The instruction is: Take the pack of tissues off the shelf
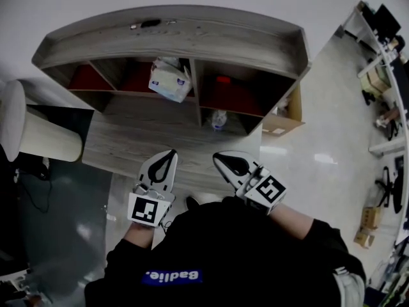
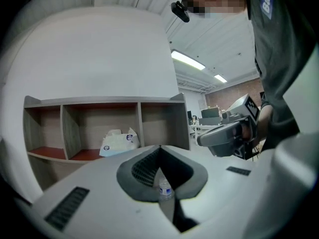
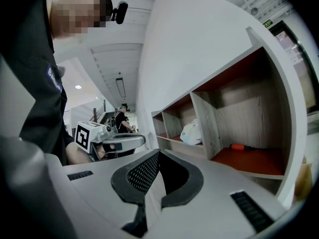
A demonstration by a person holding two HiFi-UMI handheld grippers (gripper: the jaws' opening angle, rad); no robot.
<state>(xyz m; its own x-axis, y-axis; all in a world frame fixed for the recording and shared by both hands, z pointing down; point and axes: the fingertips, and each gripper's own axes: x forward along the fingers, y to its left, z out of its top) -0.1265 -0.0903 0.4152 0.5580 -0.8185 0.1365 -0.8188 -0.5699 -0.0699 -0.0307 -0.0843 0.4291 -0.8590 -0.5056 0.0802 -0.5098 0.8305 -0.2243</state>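
1. The shelf (image 1: 172, 40) stood against the wall with three open compartments in its upper row.
2. The pack of tissues (image 1: 169, 80) lay in the shelf's middle compartment, just beside the divider to the right-hand compartment.
3. An orange-handled tool (image 3: 238, 147) lay on the red floor of the shelf's right-hand compartment.
4. A small bottle (image 1: 219, 119) stood lower down, below that right-hand compartment.
5. The left tongs (image 1: 171, 153) were held in front of the shelf, well apart from the pack. Their jaws were pressed together with nothing between them.
6. The right tongs (image 1: 217, 156) were held beside the left tongs, also in front of the shelf and well apart from the pack. Their jaw tips met, and they held nothing.
7. Both tongs pointed toward the shelf.
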